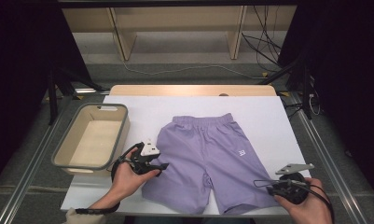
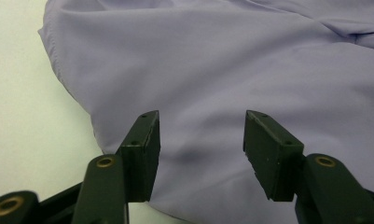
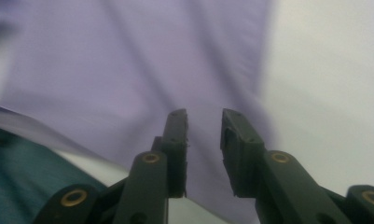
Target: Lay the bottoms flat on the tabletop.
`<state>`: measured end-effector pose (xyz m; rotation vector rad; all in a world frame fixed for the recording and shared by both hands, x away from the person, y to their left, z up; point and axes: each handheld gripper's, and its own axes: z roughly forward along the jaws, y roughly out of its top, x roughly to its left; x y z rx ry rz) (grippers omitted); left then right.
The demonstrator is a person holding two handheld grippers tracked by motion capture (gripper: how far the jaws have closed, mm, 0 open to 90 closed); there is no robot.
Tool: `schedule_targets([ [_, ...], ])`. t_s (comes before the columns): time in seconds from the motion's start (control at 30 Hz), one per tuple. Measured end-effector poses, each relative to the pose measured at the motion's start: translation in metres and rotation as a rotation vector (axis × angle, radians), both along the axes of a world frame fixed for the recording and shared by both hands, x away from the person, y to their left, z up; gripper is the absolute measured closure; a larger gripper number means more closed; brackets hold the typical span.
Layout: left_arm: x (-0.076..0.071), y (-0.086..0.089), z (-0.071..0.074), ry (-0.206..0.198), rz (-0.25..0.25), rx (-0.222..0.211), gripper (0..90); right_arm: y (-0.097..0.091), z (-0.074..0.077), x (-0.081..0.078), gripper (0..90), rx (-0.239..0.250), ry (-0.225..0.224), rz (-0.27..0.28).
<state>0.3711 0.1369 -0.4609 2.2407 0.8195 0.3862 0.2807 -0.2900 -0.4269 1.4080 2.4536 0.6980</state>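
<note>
A pair of lilac shorts (image 1: 208, 154) lies flat on the white table cover (image 1: 268, 116), waistband away from me, a small white logo on the right leg. My left gripper (image 1: 160, 168) rests at the left leg's outer edge. Its jaws stand open over the smooth lilac cloth (image 2: 222, 70), and my left gripper (image 2: 198, 121) pinches nothing. My right gripper (image 1: 263, 185) hovers at the right leg's hem near the table's front edge. In the right gripper view the shorts (image 3: 152, 60) are blurred, and my right gripper (image 3: 204, 114) shows a narrow open gap with no cloth in it.
A grey bin (image 1: 124, 130) with a pale inside stands at the table's left, close to my left hand. The table's front edge runs just below both hands. Wooden shelving (image 1: 175, 23) and cables lie beyond the far edge.
</note>
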Motion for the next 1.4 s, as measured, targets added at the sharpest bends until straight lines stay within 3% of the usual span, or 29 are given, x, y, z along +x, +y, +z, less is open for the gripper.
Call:
schedule_targets([
  [0.23,0.000,0.000,0.001,-0.003,-0.004,0.001,46.5,0.051,-0.013,0.010,66.4,0.095,0.045,0.130],
  [0.33,0.000,0.000,0.000,0.000,-0.003,0.000,46.5,0.073,-0.016,0.010,64.0,0.116,0.075,0.206],
  [0.47,0.000,0.000,0.000,-0.001,-0.005,0.000,46.6,0.092,-0.021,0.007,63.3,0.117,0.105,0.265],
  [0.6,0.000,-0.001,0.001,-0.002,-0.010,0.001,46.6,0.105,-0.030,0.008,63.6,0.102,0.130,0.271],
  [0.77,0.000,0.000,0.000,-0.001,-0.004,-0.004,46.5,0.113,-0.035,0.003,66.3,0.048,0.147,0.292],
  [0.87,0.000,-0.001,0.000,-0.002,-0.010,-0.001,46.5,0.116,-0.037,0.000,70.7,0.004,0.152,0.295],
  [1.13,0.000,-0.001,0.000,-0.001,-0.010,-0.005,46.5,0.118,-0.037,-0.003,90.0,-0.049,0.131,0.297],
  [1.4,0.000,-0.001,0.000,-0.003,-0.009,-0.003,46.5,0.117,-0.033,-0.005,90.0,0.022,0.164,0.291],
])
